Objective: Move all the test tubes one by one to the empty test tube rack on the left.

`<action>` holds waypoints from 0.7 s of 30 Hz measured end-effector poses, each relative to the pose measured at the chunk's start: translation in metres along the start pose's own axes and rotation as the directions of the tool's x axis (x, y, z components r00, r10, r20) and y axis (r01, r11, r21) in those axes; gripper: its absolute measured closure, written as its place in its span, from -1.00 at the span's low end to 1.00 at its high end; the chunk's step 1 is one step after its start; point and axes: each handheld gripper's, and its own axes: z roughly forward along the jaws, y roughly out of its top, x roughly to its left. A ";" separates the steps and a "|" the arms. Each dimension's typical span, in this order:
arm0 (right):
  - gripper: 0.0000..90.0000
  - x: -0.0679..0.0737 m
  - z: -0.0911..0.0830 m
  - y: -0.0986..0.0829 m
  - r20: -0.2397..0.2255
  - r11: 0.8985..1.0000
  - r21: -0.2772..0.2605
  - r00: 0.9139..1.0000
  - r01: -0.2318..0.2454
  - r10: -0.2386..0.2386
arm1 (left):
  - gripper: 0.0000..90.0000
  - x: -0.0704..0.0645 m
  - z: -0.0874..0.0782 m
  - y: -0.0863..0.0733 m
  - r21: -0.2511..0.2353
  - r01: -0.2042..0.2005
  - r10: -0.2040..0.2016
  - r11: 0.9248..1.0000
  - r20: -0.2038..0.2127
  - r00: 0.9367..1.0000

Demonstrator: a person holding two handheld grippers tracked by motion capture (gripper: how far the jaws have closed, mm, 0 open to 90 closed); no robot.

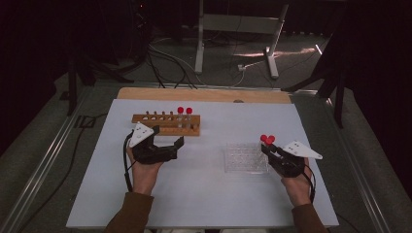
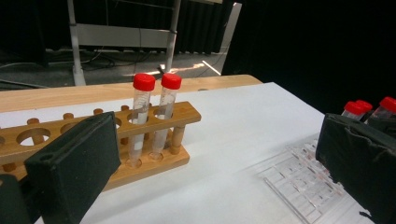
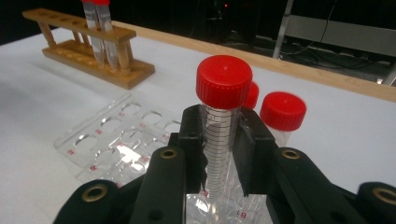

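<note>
A wooden tube rack (image 1: 165,124) stands at the back left of the white table and holds two red-capped tubes (image 1: 184,116) at its right end. My left gripper (image 1: 169,138) hovers just in front of the rack, open, with nothing between its wide-spread pads (image 2: 74,163). My right gripper (image 1: 270,147) is shut on a red-capped tube (image 3: 218,140), which stands upright at the far right corner of a clear plastic well tray (image 1: 243,159). Two more red-capped tubes (image 3: 282,112) stand just behind the held one. I cannot tell whether the held tube rests in its well.
The rack (image 2: 154,119) has several unfilled holes to the left of its two tubes (image 2: 140,116). The clear tray (image 3: 112,142) has many vacant wells. A wooden strip (image 1: 204,94) borders the table's far edge, with stands and cables on the floor beyond it.
</note>
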 end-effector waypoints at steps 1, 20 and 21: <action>0.64 0.000 -0.001 0.001 -0.001 1.000 -0.006 1.000 0.001 -0.001 | -0.99 0.000 0.000 0.000 0.000 0.000 0.000 1.000 -0.001 1.000; 0.64 0.004 -0.019 0.021 -0.013 0.997 -0.074 1.000 -0.006 0.005 | -0.99 -0.003 0.001 -0.001 0.010 0.006 -0.006 1.000 0.013 1.000; 0.64 0.005 -0.020 0.022 -0.014 0.997 -0.077 1.000 -0.006 0.005 | -0.99 -0.003 0.001 -0.001 0.011 0.006 -0.006 1.000 0.014 1.000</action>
